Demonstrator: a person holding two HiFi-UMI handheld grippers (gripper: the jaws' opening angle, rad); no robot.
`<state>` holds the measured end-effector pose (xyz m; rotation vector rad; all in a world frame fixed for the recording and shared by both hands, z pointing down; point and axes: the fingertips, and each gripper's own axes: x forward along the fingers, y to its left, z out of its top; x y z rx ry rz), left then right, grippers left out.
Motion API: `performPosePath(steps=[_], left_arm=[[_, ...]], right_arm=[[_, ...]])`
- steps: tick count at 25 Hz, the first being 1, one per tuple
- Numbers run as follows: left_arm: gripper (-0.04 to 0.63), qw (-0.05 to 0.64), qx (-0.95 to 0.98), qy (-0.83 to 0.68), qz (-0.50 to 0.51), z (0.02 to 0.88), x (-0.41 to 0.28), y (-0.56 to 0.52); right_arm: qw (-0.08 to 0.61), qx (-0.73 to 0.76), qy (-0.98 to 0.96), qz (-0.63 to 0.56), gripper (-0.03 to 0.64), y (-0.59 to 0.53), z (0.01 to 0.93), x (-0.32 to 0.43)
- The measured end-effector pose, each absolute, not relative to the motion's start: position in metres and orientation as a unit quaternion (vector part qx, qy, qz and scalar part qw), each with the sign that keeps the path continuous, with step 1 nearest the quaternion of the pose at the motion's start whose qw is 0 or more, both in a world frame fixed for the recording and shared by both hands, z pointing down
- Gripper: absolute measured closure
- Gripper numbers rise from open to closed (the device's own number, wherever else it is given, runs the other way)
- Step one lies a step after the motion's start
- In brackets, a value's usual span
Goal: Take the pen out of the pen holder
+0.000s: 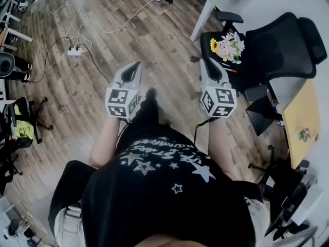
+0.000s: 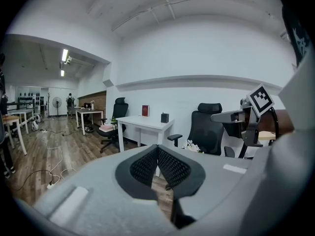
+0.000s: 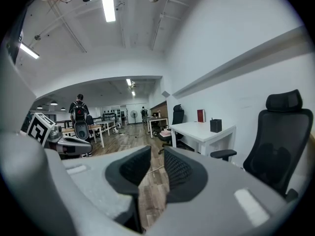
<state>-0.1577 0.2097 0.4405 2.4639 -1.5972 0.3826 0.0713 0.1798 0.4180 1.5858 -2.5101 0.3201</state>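
A small black pen holder (image 2: 164,117) stands on a white desk (image 2: 142,123) by the far wall; the right gripper view shows this pen holder (image 3: 215,125) too. No pen can be made out in it. In the head view my left gripper (image 1: 134,66) and right gripper (image 1: 208,62) are held side by side at waist height over the wood floor. The left gripper (image 2: 157,146) has its pads touching, with nothing between them. My right gripper (image 3: 157,149) shows a narrow gap between its pads and holds nothing.
A black office chair (image 1: 280,40) stands just right of the right gripper, with a bunch of flowers (image 1: 229,46) and a thin red-and-white item (image 1: 230,70) on its seat. A power strip (image 1: 74,51) with cables lies on the floor. A wooden table (image 1: 303,120) is at the right. A person with a backpack (image 3: 78,109) stands far off.
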Motion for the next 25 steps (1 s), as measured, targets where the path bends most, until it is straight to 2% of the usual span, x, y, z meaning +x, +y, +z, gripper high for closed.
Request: performPosePath(steps=[3, 6, 19, 25], left_arm=[[0.584, 0.092, 0.833, -0.531, 0.123, 0.442, -0.166, 0.174], [0.584, 0.097, 0.838, -0.524, 0.116, 0.441, -0.174, 0.128], [0.584, 0.104, 0.869, -0.471, 0.108, 0.436, -0.218, -0.046], [0.584, 0.115, 0.88, -0.445, 0.115, 0.452, -0.206, -0.09]], right_arm=[[0.081, 0.526, -0.84, 0.107, 0.445, 0.147, 0.416, 0.061], [0.088, 0.535, -0.832, 0.115, 0.394, 0.105, 0.42, 0.052], [0.091, 0.581, -0.799, 0.129, 0.388, -0.052, 0.411, 0.008], [0.103, 0.603, -0.779, 0.135, 0.388, -0.084, 0.422, 0.026]])
